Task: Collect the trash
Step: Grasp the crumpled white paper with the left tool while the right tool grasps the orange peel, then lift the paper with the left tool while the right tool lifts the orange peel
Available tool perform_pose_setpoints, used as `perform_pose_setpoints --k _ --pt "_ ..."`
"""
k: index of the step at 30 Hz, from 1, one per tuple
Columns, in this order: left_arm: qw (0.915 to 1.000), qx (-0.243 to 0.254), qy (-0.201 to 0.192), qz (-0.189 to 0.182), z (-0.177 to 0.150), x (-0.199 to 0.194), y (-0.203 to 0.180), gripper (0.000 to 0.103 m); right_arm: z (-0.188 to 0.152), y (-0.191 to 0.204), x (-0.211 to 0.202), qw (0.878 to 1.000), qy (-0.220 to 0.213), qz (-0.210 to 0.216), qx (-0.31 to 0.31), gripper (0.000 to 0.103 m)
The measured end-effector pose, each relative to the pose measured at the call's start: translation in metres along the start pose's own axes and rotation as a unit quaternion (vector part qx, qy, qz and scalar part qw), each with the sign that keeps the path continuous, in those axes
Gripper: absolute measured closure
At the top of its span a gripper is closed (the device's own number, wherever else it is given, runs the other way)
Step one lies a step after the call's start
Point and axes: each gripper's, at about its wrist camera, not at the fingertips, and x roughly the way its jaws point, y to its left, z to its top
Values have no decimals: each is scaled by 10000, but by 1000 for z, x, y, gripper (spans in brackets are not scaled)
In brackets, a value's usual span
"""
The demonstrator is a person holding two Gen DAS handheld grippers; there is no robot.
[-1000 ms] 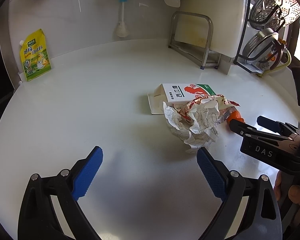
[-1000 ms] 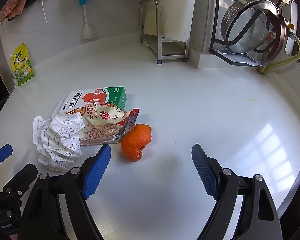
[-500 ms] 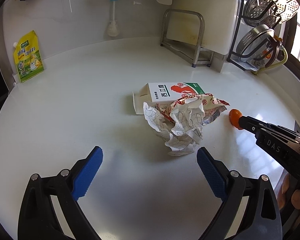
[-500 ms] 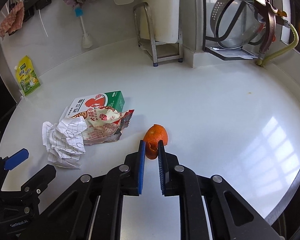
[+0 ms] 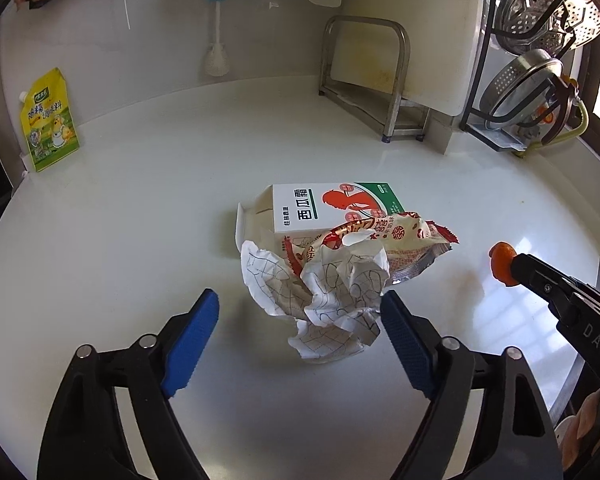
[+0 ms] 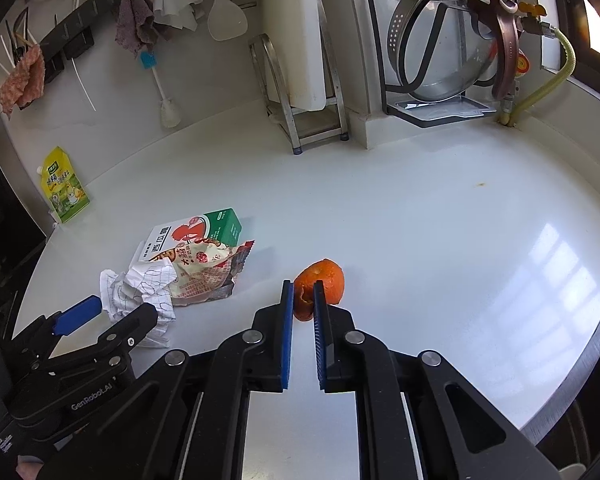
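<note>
The right gripper [image 6: 301, 300] holds the orange peel [image 6: 324, 282] in narrow jaws above the counter [image 6: 440, 232], while the left gripper [image 5: 300, 320] stands with jaws wide around the crumpled paper [image 5: 328, 300].

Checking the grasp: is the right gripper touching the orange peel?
Touching. The right wrist view shows the right gripper shut on the peel's near edge, both fingers against it.
</note>
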Motion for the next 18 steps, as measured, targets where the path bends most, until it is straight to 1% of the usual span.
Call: perform_pose_setpoints --k 1,3,4,5,8,14,18 --pt "10000 -8 42 -41 0 2 -1 38 0 -1 0 10000 2 8 13 94" --pt "9999 -8 115 -118 -1 5 -1 61 -1 -2 0 10000 8 22 38 94" --pt "9998 -4 108 -153 -2 4 -1 62 -2 -2 0 10000 4 25 38 94" --pt "9998 -2 70 -179 -3 2 -1 69 -2 -2 0 10000 -3 28 37 94" --pt "9997 29 32 -257 -6 -5 1 75 -4 1 -1 10000 -37 22 11 94" --pt "9997 84 -59 -239 -17 -27 12 76 -13 4 -11 10000 -79 6 12 94" --pt "9993 125 -93 -337 -25 -46 20 76 -24 7 -21 10000 -90 31 21 94"
